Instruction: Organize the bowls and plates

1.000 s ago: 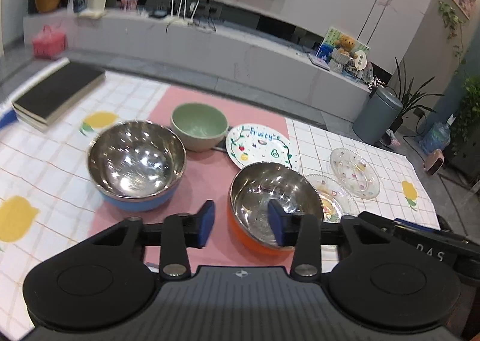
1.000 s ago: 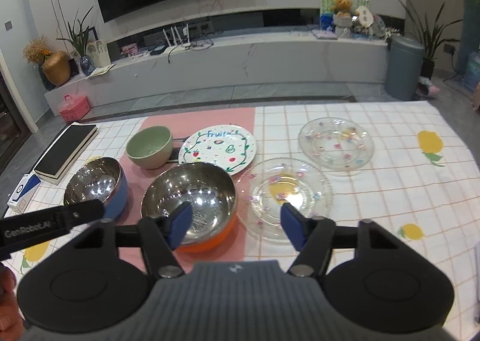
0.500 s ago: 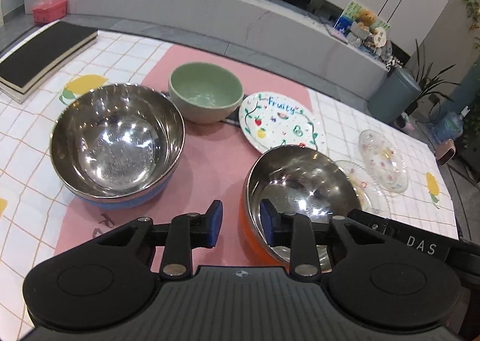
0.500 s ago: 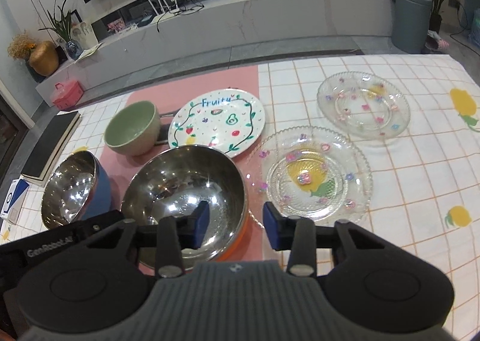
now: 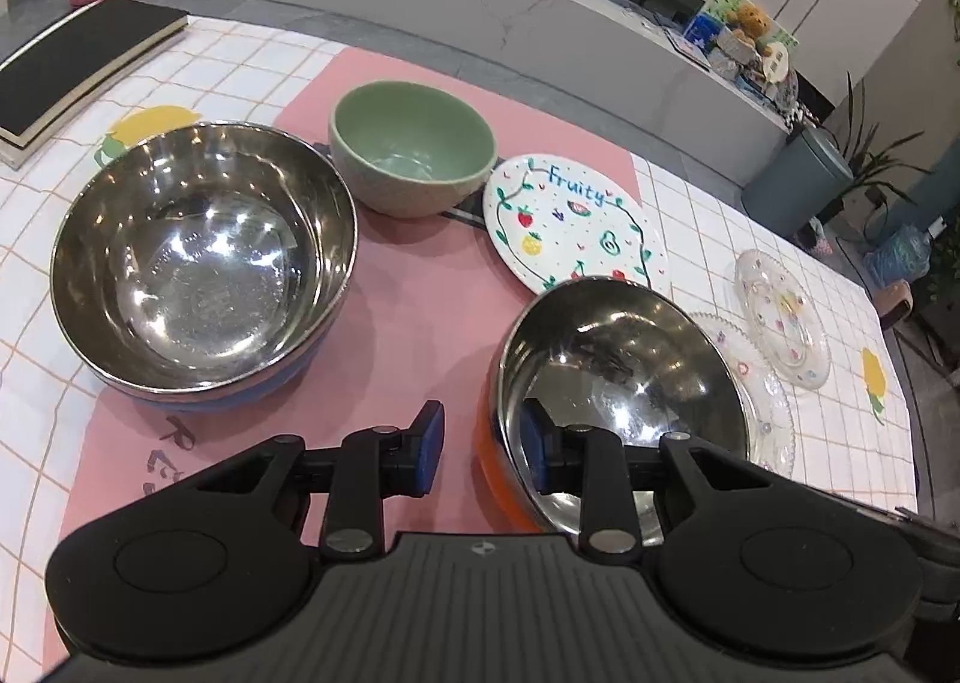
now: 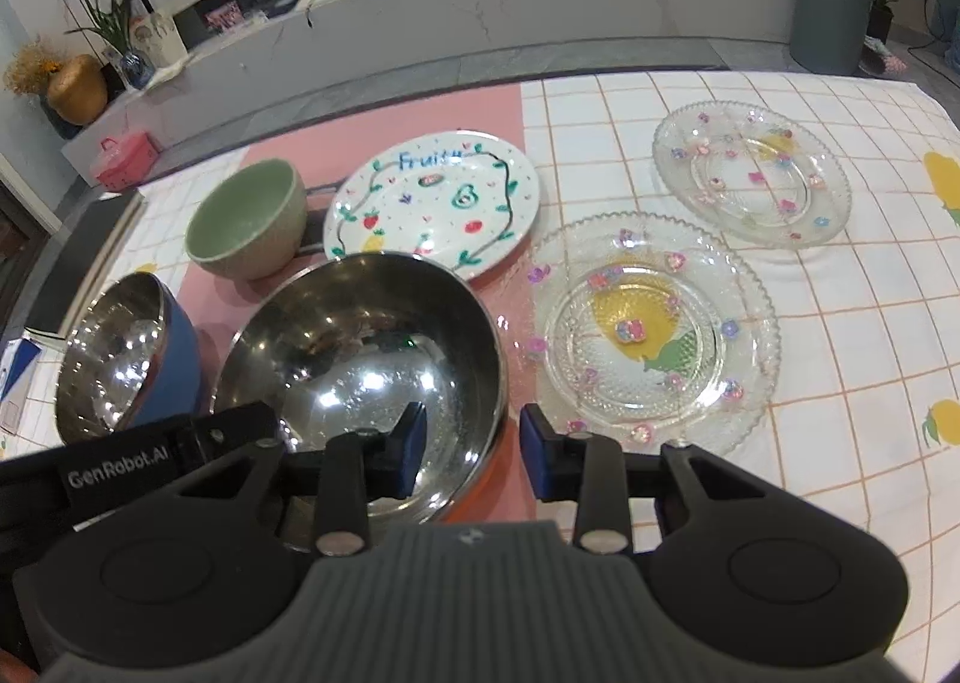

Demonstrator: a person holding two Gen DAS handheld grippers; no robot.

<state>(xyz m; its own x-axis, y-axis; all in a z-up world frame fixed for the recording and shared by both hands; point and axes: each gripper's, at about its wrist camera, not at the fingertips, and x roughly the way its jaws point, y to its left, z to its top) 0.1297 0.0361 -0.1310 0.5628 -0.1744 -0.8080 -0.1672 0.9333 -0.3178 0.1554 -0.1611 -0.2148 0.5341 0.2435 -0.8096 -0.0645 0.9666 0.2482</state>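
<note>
a: biggest first. counter [image 6: 840, 323] carries everything: orange steel bowl [image 6: 360, 347] nearest me, blue steel bowl [image 5: 198, 263] to its left, green bowl [image 5: 414, 149] and fruity plate [image 6: 432, 203] behind, two glass plates, near one [image 6: 654, 329] and far one [image 6: 750, 173], to the right.

b: which hand is on what?

a: both straddle the orange bowl's rim, opposite sides. left hand-held gripper [image 5: 480, 443] has the left rim between its pads, one pad outside over the pink mat [image 5: 420, 293], one inside the bowl. right hand-held gripper [image 6: 471, 449] has the right rim in its gap, jaws closing. i see a gap at each pad, so neither is clamped yet, by my read.

b: so the bowl is dead ahead of both, rim running across each gap?

a: roughly, just below the tips. round bowl, no long axis. neither hand is nearer.

b: view differences?

a: left view shows the blue bowl whole and open. right view shows both glass plates whole; the left one hides most of the near plate behind the orange bowl.
</note>
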